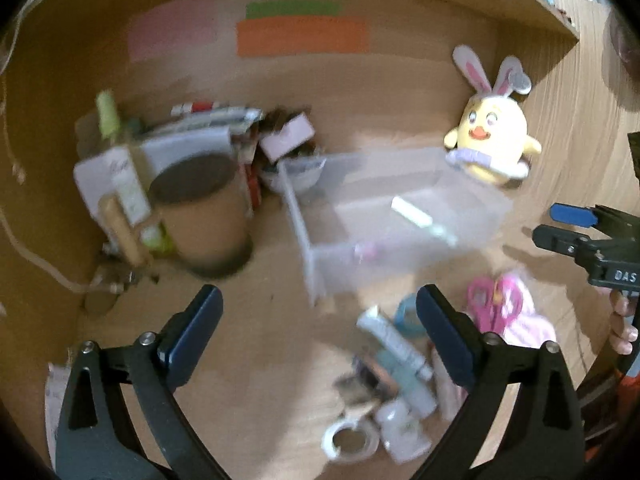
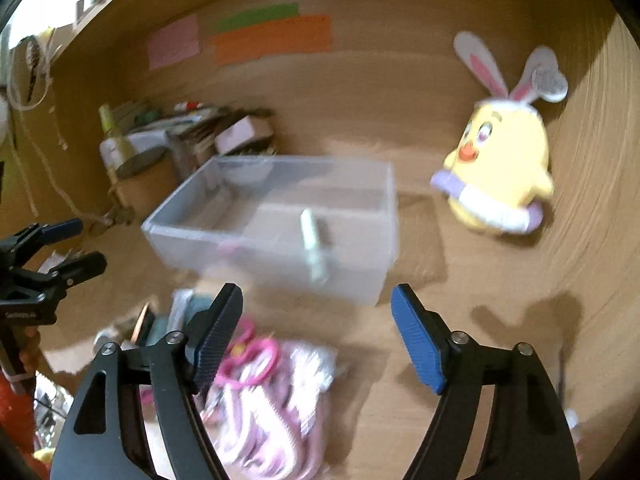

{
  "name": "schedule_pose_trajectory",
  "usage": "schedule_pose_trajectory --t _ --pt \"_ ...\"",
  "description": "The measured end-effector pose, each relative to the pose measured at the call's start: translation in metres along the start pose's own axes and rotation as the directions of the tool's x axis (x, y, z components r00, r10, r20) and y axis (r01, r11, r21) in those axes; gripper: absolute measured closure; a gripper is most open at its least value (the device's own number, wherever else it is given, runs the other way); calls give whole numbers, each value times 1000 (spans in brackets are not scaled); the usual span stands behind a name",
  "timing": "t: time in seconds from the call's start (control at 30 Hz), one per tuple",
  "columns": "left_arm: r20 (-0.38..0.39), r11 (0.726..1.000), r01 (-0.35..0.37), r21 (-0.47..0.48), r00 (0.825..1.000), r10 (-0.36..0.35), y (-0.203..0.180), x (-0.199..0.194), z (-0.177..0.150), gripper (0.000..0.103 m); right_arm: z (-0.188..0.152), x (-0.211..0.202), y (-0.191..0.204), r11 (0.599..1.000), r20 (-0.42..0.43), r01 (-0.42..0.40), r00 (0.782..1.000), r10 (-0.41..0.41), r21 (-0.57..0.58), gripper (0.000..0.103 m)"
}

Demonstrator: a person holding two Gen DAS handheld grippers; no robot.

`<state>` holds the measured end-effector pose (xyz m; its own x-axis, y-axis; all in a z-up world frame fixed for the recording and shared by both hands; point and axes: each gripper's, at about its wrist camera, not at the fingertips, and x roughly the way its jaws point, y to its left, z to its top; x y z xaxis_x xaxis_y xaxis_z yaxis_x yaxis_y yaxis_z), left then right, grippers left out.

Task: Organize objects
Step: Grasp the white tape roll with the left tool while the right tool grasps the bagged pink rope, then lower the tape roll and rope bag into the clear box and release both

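White tube [image 2: 313,245] lies flat in the clear bin [image 2: 360,280], long axis front-to-back; both grippers [image 1: 320,320] [image 2: 316,312] gape empty

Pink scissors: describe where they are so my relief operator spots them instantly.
Start at the clear plastic bin in the middle of the wooden desk. In the loose pile in front of it, the pink scissors lie on a pink-and-white packet. They alone have looped handles.

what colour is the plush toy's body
Yellow, with white-and-pink rabbit ears; the plush toy shows best in the right wrist view.
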<state>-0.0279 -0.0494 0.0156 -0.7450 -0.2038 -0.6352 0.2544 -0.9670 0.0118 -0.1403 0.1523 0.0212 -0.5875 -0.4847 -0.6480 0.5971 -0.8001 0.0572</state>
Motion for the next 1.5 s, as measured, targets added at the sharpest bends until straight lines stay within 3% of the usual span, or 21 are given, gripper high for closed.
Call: schedule_pose_trajectory --t 0.23,0.6,0.77,0.8,0.87,0.97,1.2,1.5 --pt "-106 999 6 -40 994 -10 12 3 -49 5 -38 6 30 999 -48 -27 999 26 -25 29" --pt "-197 997 45 -61 979 -56 16 1 -91 5 -68 25 27 996 -177 65 981 -74 -54 24" --pt "-205 995 57 -77 976 -71 13 8 -93 5 -66 33 17 1000 -187 10 982 -9 6 25" --pt "-200 995 61 -83 977 -77 12 9 -92 8 -66 35 17 1000 -189 2 982 1 14 25" --pt "-192 994 68 -89 978 -85 10 11 -90 17 -67 37 14 998 -189 -39 981 47 41 37" --pt "-182 994 66 -87 980 -81 7 13 -86 28 -69 36 10 996 -187 -65 979 75 64 45" --pt "-170 997 50 -63 984 -60 4 17 -82 64 -73 25 -9 995 -172 -21 984 38 95 50" --pt "-145 996 7 -92 989 -21 17 13 -75 64 -66 13 -44 986 -129 58 991 -37 156 50"
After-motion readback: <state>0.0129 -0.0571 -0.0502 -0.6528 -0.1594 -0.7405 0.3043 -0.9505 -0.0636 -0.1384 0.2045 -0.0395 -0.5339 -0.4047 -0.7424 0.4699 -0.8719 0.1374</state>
